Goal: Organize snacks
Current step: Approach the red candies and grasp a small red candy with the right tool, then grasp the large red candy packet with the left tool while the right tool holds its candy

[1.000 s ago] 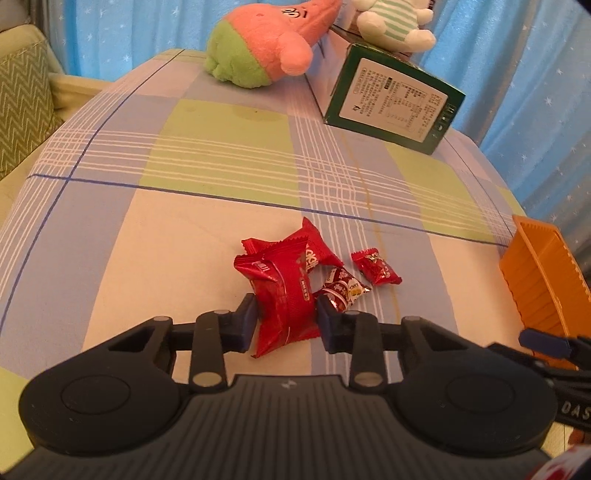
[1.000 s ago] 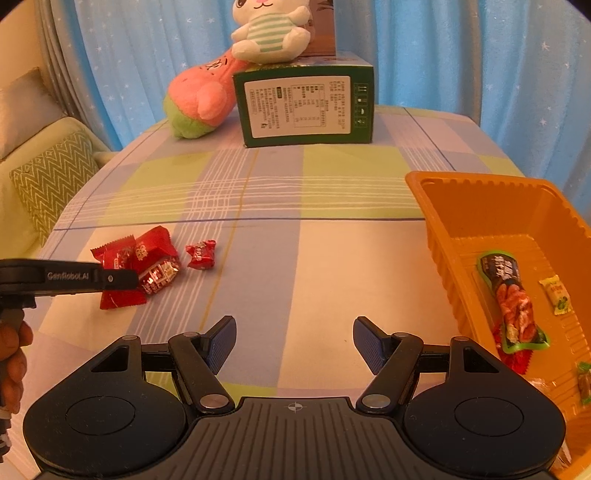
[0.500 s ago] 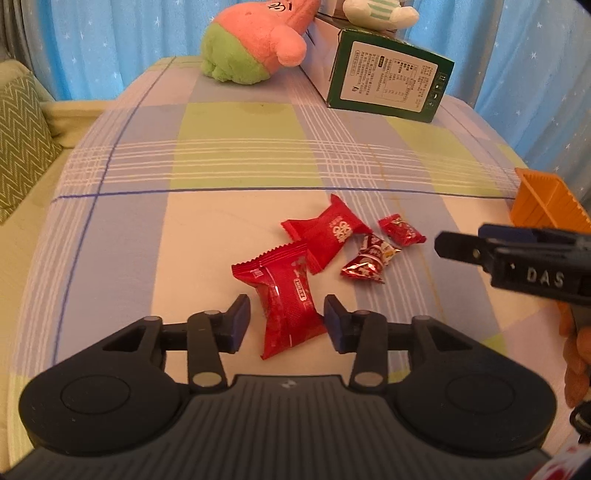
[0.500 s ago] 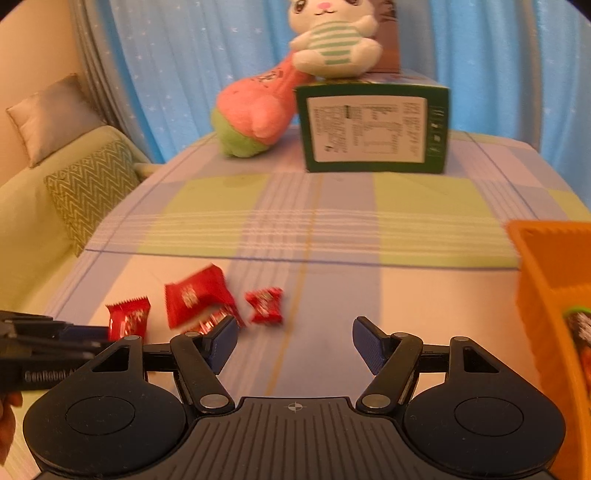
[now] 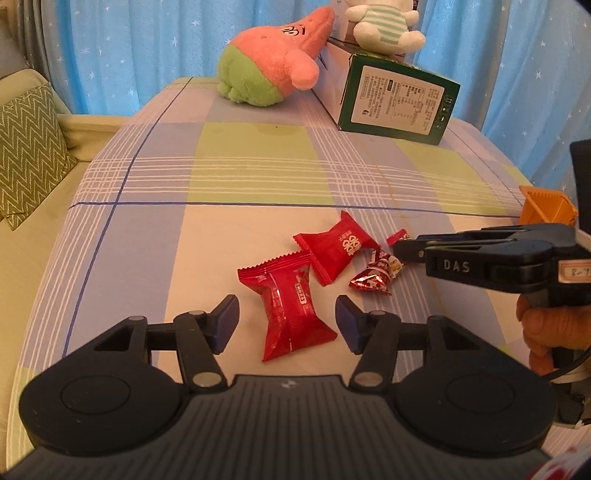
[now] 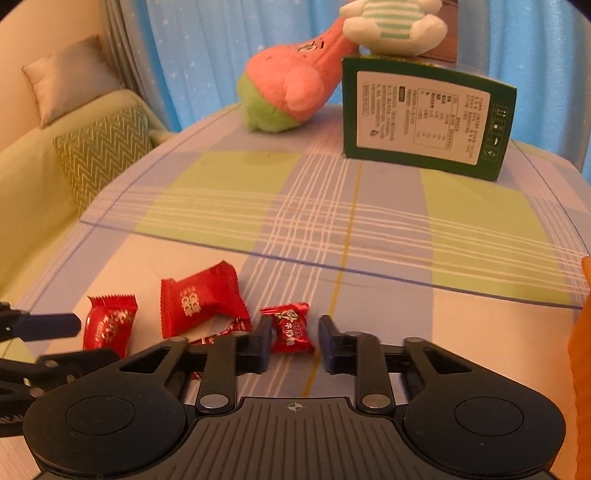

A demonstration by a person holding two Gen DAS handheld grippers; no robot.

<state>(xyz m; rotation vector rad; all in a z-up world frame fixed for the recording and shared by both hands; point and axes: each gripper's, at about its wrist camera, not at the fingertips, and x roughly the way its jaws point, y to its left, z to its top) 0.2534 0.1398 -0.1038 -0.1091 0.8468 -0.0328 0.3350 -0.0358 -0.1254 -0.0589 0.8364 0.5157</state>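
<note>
Several red snack packets lie on the checked tablecloth. A long red packet (image 5: 291,306) lies between the fingers of my left gripper (image 5: 286,323), which is open and does not touch it. Beyond it lie a wider red packet (image 5: 338,247) and a shiny small candy (image 5: 375,277). My right gripper (image 6: 293,341) is open around a small red candy (image 6: 290,328), its jaws close to both sides. The wide packet (image 6: 199,299) and long packet (image 6: 107,325) lie to its left. The right gripper also shows from the side in the left wrist view (image 5: 400,249).
An orange tray (image 5: 546,210) stands at the table's right; its edge shows in the right wrist view (image 6: 581,350). A green box (image 6: 424,122), a pink-green plush (image 6: 291,88) and a white plush (image 6: 391,26) stand at the back. A sofa with cushion (image 6: 99,151) is left.
My left gripper opened and let go of the long red packet, which now lies on the cloth. My right gripper swung left, came down and narrowed around the small red candy.
</note>
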